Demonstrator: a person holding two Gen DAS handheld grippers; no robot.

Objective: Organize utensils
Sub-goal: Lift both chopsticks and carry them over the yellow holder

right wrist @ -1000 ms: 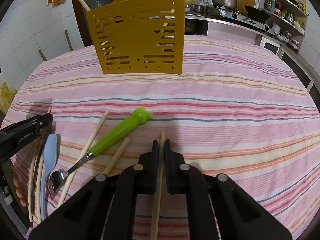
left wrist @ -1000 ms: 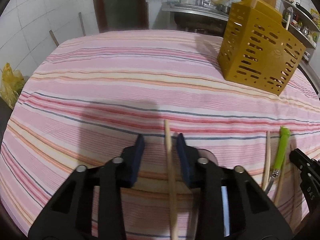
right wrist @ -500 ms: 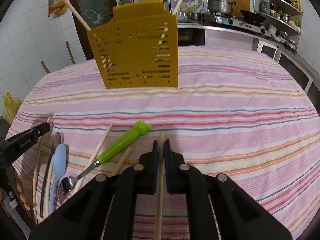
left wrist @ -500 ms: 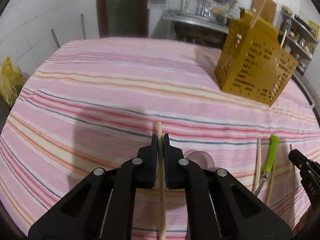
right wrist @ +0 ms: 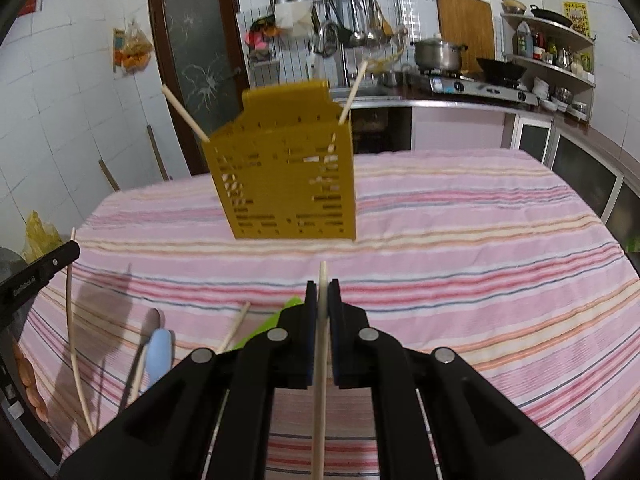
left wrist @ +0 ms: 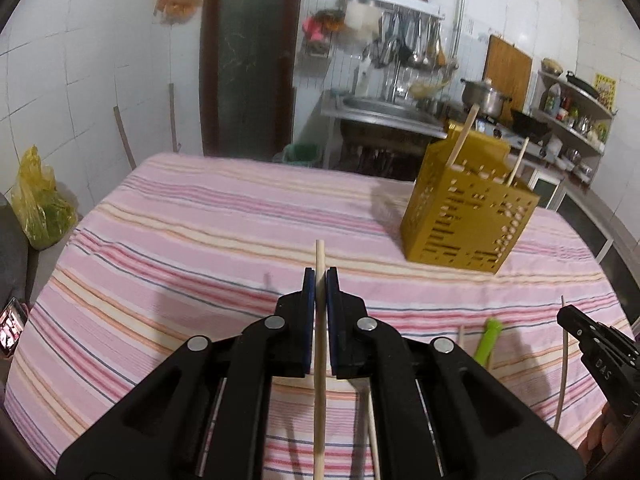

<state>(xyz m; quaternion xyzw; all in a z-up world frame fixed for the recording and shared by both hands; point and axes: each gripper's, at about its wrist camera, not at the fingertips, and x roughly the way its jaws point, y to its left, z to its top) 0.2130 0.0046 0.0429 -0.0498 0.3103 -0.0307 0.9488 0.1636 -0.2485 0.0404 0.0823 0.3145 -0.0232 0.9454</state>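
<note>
My left gripper (left wrist: pixel 319 280) is shut on a wooden chopstick (left wrist: pixel 319 360) and holds it above the striped tablecloth. My right gripper (right wrist: pixel 322 292) is shut on another wooden chopstick (right wrist: pixel 320 380), also lifted. The yellow slotted utensil holder (left wrist: pixel 468 216) stands at the far right in the left wrist view and straight ahead in the right wrist view (right wrist: pixel 288 184), with two chopsticks sticking out of it. A green-handled fork (left wrist: pixel 486 342), a blue spoon (right wrist: pixel 158 354) and loose chopsticks (right wrist: pixel 234 328) lie on the cloth.
The table carries a pink striped cloth (left wrist: pixel 200 232). A kitchen counter with sink and stove (right wrist: pixel 460 84) runs behind the table. A yellow plastic bag (left wrist: pixel 38 200) sits off the left edge. The other gripper's tip (right wrist: pixel 36 272) shows at the left.
My left gripper closed on the chopstick, then lifted it. Both grippers rose and tilted up with their chopsticks, so the room behind the table came into view.
</note>
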